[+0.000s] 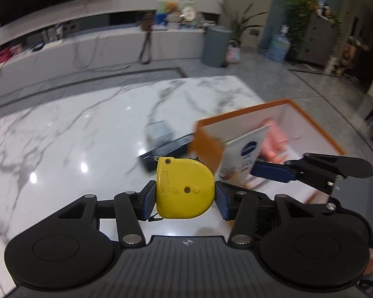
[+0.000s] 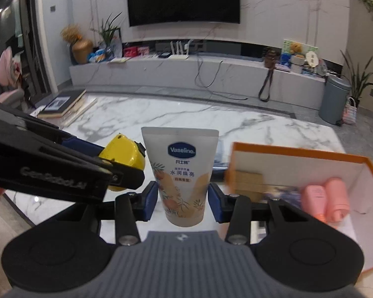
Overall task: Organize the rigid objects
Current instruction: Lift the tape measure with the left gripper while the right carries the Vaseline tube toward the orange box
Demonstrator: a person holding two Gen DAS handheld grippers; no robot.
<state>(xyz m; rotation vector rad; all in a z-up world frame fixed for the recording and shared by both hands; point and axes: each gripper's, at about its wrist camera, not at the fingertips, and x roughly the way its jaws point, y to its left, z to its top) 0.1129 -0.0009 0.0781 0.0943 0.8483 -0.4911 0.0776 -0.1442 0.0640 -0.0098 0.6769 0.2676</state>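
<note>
Vaseline tube (image 2: 184,173) stands upright, crimped end up, pinched by the right gripper (image 2: 184,200); orange box (image 2: 298,152) lower right holds 2 pink bottles (image 2: 325,198). Left gripper (image 1: 185,197) clamps the yellow tape measure (image 1: 184,188), dark box (image 1: 164,152) beyond it.

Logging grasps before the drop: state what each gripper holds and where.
Left gripper clamps the yellow tape measure across its flat sides. Right gripper pinches the Vaseline tube by its lower body.

The surface (image 1: 87,129) looks like polished white marble, glossy with lamp glints. The tape measure (image 1: 184,188) has a smooth yellow plastic shell, slightly scuffed. The Vaseline tube (image 2: 184,173) is matt soft plastic. The box (image 2: 298,156) looks like orange-edged cardboard.
</note>
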